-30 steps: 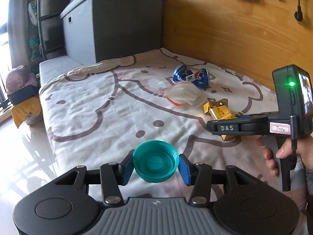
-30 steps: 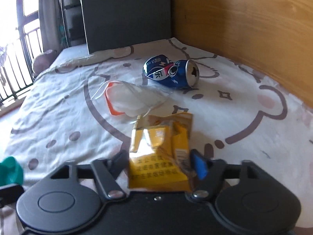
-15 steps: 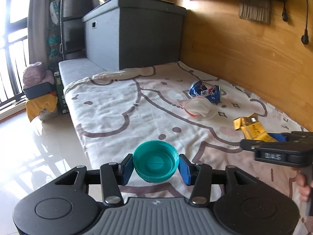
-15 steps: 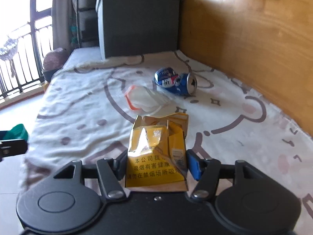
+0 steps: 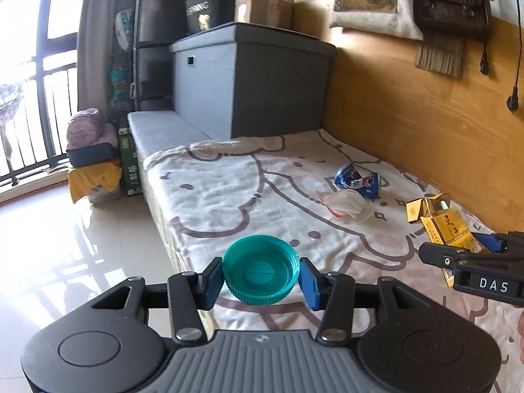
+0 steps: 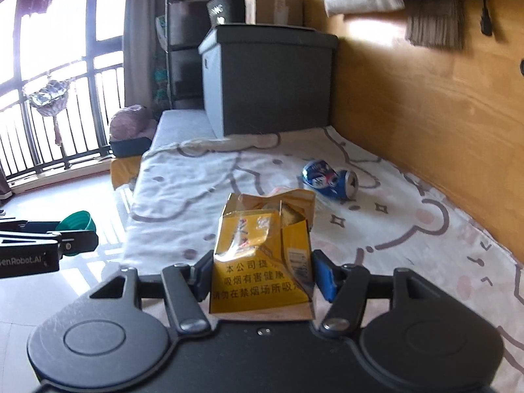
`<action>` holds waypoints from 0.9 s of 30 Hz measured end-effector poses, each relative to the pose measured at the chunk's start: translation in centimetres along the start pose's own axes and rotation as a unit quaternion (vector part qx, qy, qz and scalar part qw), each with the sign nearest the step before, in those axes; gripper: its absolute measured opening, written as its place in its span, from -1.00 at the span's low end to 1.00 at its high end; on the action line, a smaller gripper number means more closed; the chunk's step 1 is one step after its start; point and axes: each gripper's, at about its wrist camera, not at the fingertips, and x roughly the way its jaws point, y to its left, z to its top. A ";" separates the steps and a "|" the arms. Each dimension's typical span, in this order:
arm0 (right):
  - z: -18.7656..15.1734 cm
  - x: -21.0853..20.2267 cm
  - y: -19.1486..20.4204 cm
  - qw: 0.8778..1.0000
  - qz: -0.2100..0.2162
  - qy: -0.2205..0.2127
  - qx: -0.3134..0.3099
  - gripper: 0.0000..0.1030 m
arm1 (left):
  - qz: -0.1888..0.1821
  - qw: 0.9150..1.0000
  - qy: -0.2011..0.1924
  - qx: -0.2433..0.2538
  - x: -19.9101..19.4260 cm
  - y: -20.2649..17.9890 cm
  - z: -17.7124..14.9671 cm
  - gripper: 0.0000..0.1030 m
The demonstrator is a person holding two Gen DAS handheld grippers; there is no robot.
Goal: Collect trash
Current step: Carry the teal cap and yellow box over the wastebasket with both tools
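My left gripper (image 5: pixel 261 278) is shut on a teal bottle cap (image 5: pixel 261 269), held above the bed's near edge with its hollow side facing the camera. My right gripper (image 6: pixel 262 275) is shut on a torn yellow cigarette pack (image 6: pixel 262 262), lifted off the bed. The left wrist view has that pack (image 5: pixel 442 229) at the right edge in the right gripper's jaws; the right wrist view has the cap (image 6: pixel 77 221) at the far left. Farther back on the sheet lie a crushed blue can (image 5: pixel 357 180) (image 6: pixel 329 178) and a crumpled clear plastic bag (image 5: pixel 347 204).
The bed's cartoon-print sheet (image 5: pixel 229 196) runs along a wooden wall (image 5: pixel 409 124) on the right. A grey storage box (image 5: pixel 249 82) stands at its far end. Glossy tiled floor (image 5: pixel 65 245) lies to the left, with bags (image 5: pixel 91 163) near a balcony railing (image 6: pixel 49 124).
Both grippers have risen and pulled back from the bed with the cap and pack still gripped. The can and plastic bag now look smaller and farther away.
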 end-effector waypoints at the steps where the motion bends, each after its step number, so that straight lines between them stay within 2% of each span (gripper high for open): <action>1: 0.2 -0.2 0.4 1.000 0.002 -0.002 0.001 0.20 | 0.005 1.000 -0.001 -0.002 -0.4 0.3 0.0 -0.03; 9: 1.2 -0.7 4.1 1.000 0.024 -0.004 -0.003 0.20 | 0.042 0.999 -0.005 -0.027 -3.0 4.5 -0.5 -0.03; 15: 1.6 1.0 7.8 0.998 0.054 0.020 -0.001 0.20 | 0.071 0.996 -0.002 -0.047 -4.0 8.4 -1.3 -0.03; 21: 1.4 3.6 12.8 0.994 0.092 0.049 -0.017 0.20 | 0.097 0.993 0.011 -0.068 -3.9 12.8 -2.5 -0.03; 27: 0.3 6.8 19.5 0.987 0.123 0.088 -0.061 0.20 | 0.118 0.988 0.037 -0.096 -2.5 17.4 -5.0 -0.03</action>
